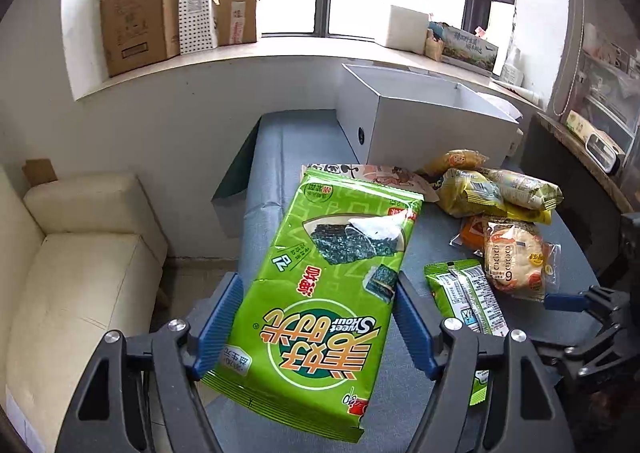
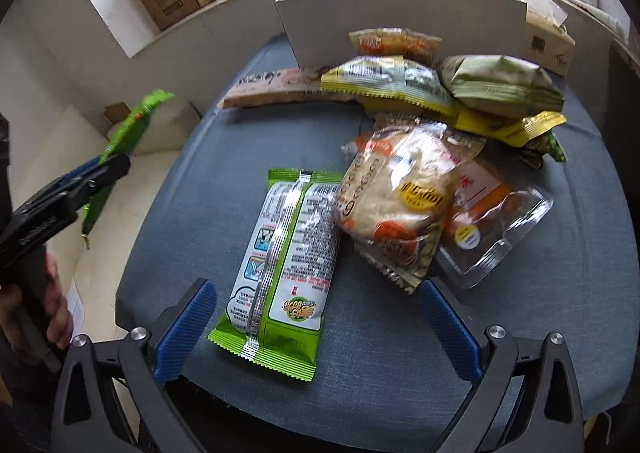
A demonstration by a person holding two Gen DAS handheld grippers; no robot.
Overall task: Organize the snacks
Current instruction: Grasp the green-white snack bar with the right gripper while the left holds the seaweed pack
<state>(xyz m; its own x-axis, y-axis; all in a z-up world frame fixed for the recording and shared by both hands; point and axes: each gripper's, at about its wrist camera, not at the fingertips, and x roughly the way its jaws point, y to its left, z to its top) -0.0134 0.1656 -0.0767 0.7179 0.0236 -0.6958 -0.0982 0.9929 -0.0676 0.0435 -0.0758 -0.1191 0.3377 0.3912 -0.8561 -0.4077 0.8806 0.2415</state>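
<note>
Blue-grey cloth covers the table, which stands below a windowsill where cardboard boxes are stacked. A large green seaweed packet is pinched between the blue pads of the left gripper and is held lifted over the table's near left edge, seen edge-on from the right wrist view. It is judged to be light, flat and crinkly, with slippery foil; a grip across the narrow width near one end, as now, should serve, though it may sag or slide. The right gripper is spread wide and empty above a second, smaller green packet lying seam-up on the cloth. One white open box stands at the far end of the table. Beside it a heap of about six or seven other snack bags is counted, overlapping too much for certainty.
</note>
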